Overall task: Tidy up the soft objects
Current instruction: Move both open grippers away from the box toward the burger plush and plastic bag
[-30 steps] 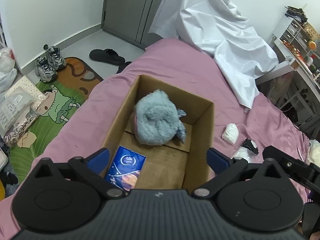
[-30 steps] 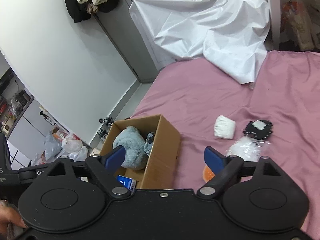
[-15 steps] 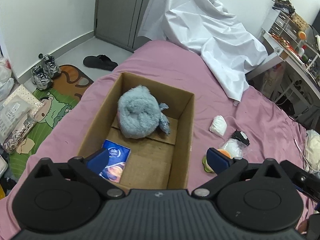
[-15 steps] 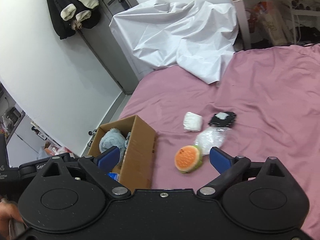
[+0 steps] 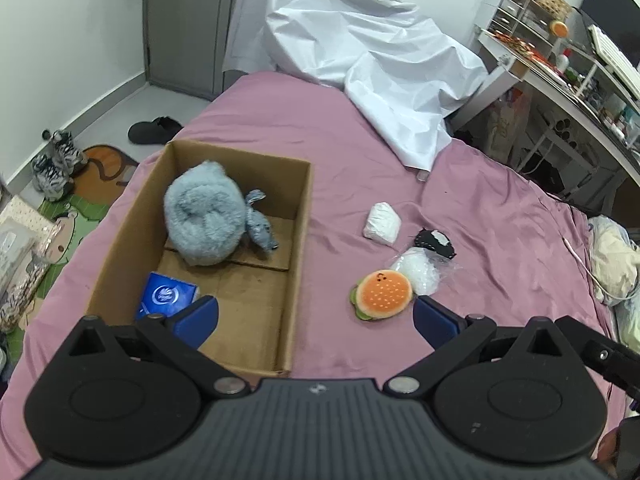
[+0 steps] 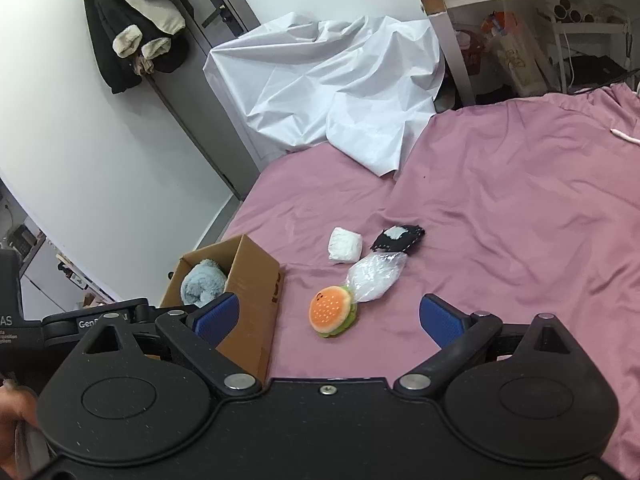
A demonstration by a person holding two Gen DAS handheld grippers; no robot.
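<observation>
An open cardboard box (image 5: pixel 304 216) (image 6: pixel 256 276) lies on the pink bed and holds a grey plush toy (image 5: pixel 208 220) (image 6: pixel 202 284) and a blue packet (image 5: pixel 168 296). To its right on the sheet lie a burger plush (image 5: pixel 382 294) (image 6: pixel 332 310), a clear plastic bag (image 5: pixel 420 270) (image 6: pixel 374 274), a white bundle (image 5: pixel 382 224) (image 6: pixel 345 246) and a black-and-white item (image 5: pixel 436 240) (image 6: pixel 398 238). My left gripper (image 5: pixel 316 316) hovers open above the box's near right corner. My right gripper (image 6: pixel 330 316) stands wide open and empty, just short of the burger.
A crumpled white sheet (image 5: pixel 372 60) (image 6: pixel 332 84) covers the bed's far end. A cluttered desk (image 5: pixel 568 76) stands to the right. Shoes (image 5: pixel 56 164), a slipper (image 5: pixel 154 130) and a mat lie on the floor left of the bed. A dark coat (image 6: pixel 132 20) hangs on the door.
Both grippers have shifted right along the bed. The box has slid left in both views and the burger plush has come into sight. The right jaws stand a little wider.
</observation>
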